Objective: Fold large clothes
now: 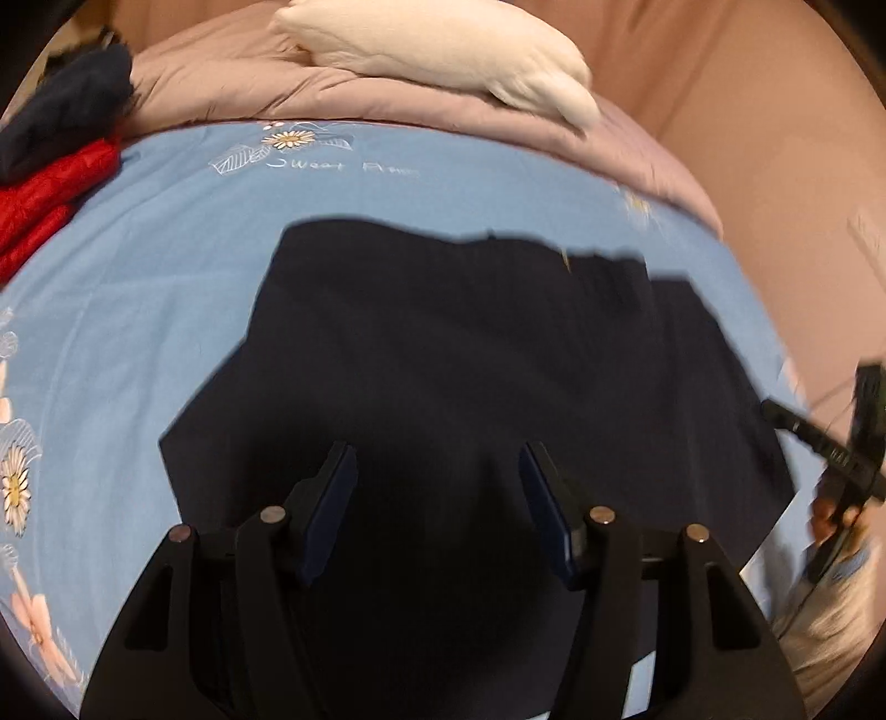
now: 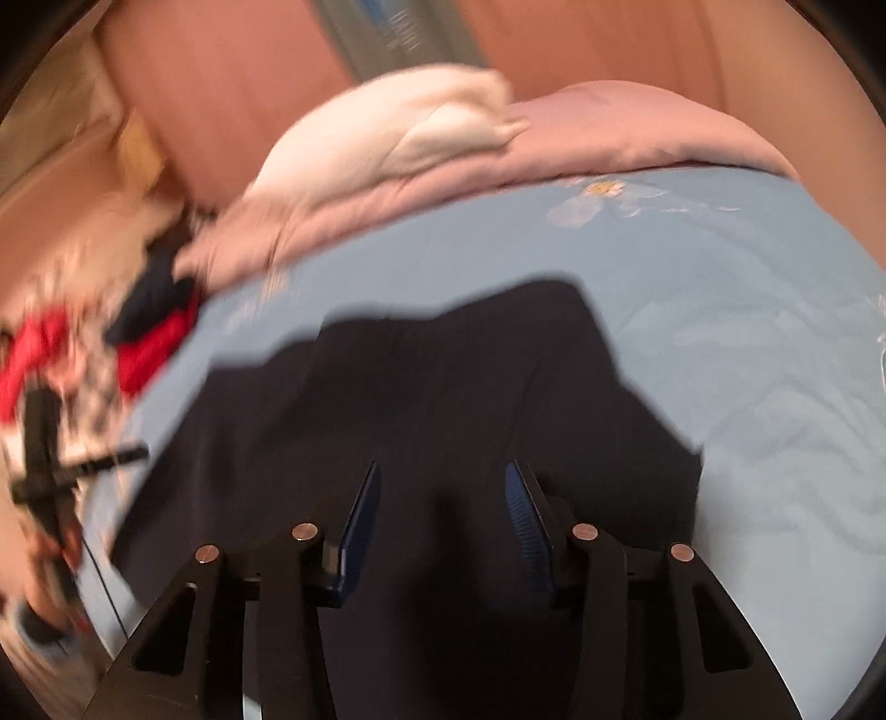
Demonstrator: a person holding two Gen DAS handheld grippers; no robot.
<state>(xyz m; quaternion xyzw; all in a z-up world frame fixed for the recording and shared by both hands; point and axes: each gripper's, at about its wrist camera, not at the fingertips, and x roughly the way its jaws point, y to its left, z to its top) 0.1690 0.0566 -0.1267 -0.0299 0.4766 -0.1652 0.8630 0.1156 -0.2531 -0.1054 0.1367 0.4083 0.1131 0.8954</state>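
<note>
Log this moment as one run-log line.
left claw: open, empty | right claw: open, empty | dark garment: flat on blue sheet | red clothes: aside

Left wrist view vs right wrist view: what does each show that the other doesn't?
Only the left wrist view: the left gripper with jaws apart and nothing between them, printed lettering on the sheet, and the right gripper at the right edge.

Only the right wrist view: the right gripper's own open, empty jaws, and a checkered cloth, blurred.

Both: dark navy garment flat on the blue floral sheet, pink quilt, white pillow, red clothing.
</note>
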